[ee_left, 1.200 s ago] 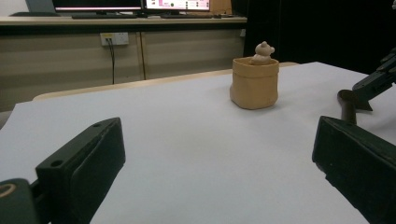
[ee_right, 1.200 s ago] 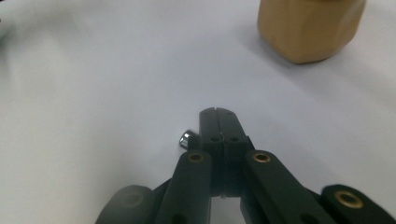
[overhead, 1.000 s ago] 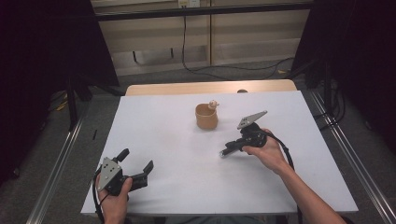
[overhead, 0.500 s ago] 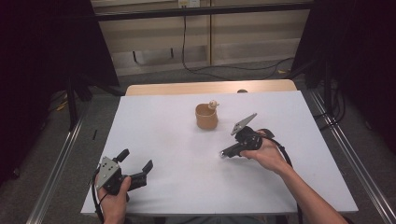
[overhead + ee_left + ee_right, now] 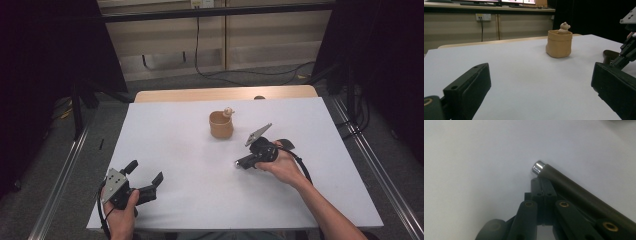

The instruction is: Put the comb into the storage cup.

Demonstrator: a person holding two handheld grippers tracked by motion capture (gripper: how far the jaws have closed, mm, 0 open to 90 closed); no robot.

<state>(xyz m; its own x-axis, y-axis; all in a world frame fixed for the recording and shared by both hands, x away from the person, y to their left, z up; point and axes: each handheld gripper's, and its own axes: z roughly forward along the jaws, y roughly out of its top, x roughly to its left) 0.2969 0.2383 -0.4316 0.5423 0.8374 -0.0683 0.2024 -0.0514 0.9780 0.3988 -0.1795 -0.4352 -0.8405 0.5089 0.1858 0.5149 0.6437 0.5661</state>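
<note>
From above, my right gripper has drifted from the pouch toward five o'clock, jaws shut and empty; I judge it retreating. Left gripper gapes. Its view: pouch at one o'clock. Right gripper view: jaws pressed together.

A lab: black curtains, monitors, white table

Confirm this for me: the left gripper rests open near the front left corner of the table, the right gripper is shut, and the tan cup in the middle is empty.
Not quite: the tan cup is not empty. The left gripper view shows a small bear-like figure poking above its rim. The rest holds: the left gripper rests open near the table's front left corner, and the right gripper is shut.
</note>
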